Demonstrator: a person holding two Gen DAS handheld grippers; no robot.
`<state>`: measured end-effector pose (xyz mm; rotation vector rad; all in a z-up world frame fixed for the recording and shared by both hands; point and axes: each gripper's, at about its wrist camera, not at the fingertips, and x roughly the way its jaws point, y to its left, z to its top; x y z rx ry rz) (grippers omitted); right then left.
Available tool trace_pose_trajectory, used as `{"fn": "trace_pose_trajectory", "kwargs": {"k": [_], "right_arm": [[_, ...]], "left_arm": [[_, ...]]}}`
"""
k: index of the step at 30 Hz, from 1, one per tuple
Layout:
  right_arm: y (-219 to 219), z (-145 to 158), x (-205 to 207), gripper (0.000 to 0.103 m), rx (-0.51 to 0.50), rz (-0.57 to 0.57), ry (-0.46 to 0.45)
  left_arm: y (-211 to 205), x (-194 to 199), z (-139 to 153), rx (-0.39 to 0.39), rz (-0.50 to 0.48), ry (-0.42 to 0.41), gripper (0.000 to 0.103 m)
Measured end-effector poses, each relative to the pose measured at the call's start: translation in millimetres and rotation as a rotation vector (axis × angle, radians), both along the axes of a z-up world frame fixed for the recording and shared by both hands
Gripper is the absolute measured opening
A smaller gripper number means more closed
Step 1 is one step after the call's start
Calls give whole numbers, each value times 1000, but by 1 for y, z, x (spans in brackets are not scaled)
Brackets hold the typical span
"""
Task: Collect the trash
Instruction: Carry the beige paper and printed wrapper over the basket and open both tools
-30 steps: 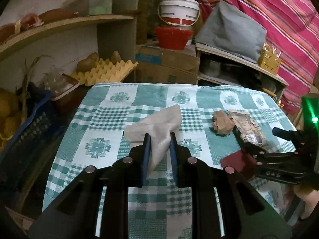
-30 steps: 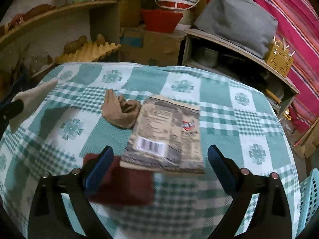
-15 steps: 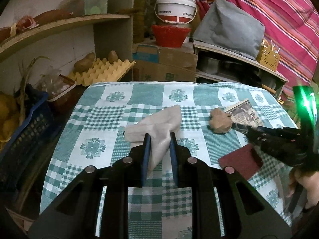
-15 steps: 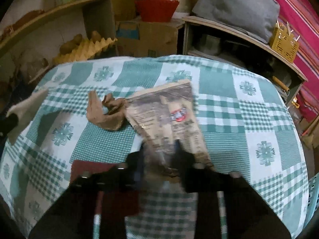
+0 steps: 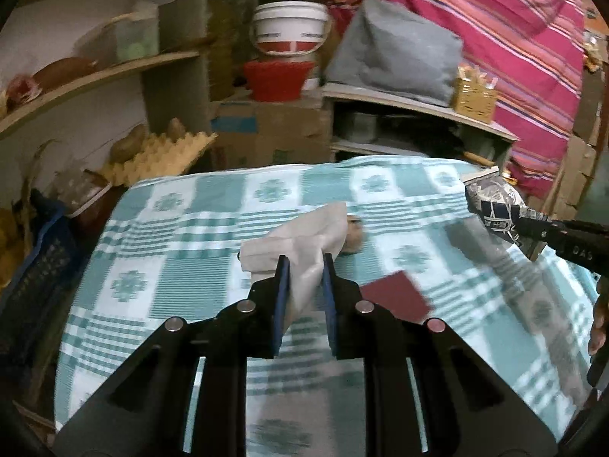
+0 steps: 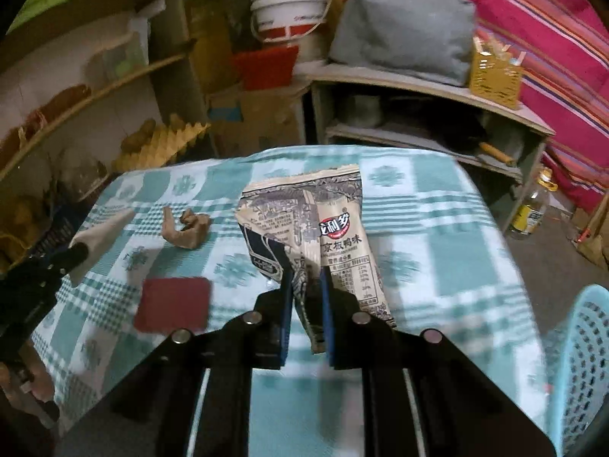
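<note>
In your left wrist view, the worktop point(image 5: 182, 228) fills the middle of the frame under a green-and-white checked cloth. Behind it the room is crowded: a curved shelf point(image 5: 95, 76) at upper left, an egg tray point(image 5: 160, 152) below it, a white bucket point(image 5: 289, 26) over a red bowl point(image 5: 278, 80) at top centre, a grey bag point(image 5: 396, 53) on a low shelf, a pink striped cloth point(image 5: 514, 38) at upper right. Your left tongs point(image 5: 304, 266) are nearly closed, pinching a pale paper scrap point(image 5: 300, 240) at centre. A brown wad point(image 5: 354, 232) lies just behind the scrap, partly hidden by it, and a red card point(image 5: 396, 297) lies flat to its right. At the right edge your right tongs point(image 5: 533, 228) hold a printed wrapper point(image 5: 495, 205) up off the cloth.

In your right wrist view, the same checked worktop point(image 6: 437, 228) runs from centre down to the bottom edge. Your right tongs point(image 6: 306, 278) are clamped tight on the wrapper point(image 6: 327, 221), which stands up crumpled at centre and hides the cloth behind it. The wad point(image 6: 186, 228) sits left of it; the card point(image 6: 173, 302) is lower left. Your left tongs point(image 6: 80, 251) show at the left edge with the scrap point(image 6: 102, 232). A blue basket point(image 6: 586, 361) is at lower right, a bottle point(image 6: 533, 205) on the floor beyond the worktop's right edge.
</note>
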<state>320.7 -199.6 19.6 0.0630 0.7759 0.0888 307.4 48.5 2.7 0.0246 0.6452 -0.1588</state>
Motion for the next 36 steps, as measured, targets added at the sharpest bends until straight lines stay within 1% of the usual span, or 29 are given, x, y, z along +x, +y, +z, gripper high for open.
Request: {"fn": "trace_pose_trajectory", "kwargs": {"k": [3, 5, 10, 12, 17, 21, 26, 32, 34, 36], "right_arm": [[-37, 12, -24, 14, -4, -44, -19], [-59, 16, -34, 14, -2, -74, -27], [-127, 28, -74, 14, -16, -166, -55], [-151, 29, -87, 14, -9, -197, -56], [-215, 28, -122, 14, 20, -289, -56], [-256, 23, -144, 14, 9, -352, -53], [-295, 18, -163, 14, 17, -405, -52], [-322, 7, -172, 14, 23, -442, -38], [-328, 4, -173, 14, 26, -448, -35], [-336, 2, -175, 14, 27, -456, -32]], "left_arm": [[-31, -8, 6, -1, -42, -6, 16], [-52, -12, 9, -27, -75, 0, 16], [-122, -25, 18, -27, -168, -13, 16], [-149, -29, 20, -34, -208, -11, 16], [-220, -40, 22, -23, -298, -10, 16], [-266, -47, 20, -29, -356, 3, 16], [-319, -56, 15, -60, -439, 33, 16], [-385, -70, 8, -35, -547, 47, 16], [-397, -73, 6, -37, -570, 55, 16], [-411, -76, 5, -39, -599, 64, 19]]}}
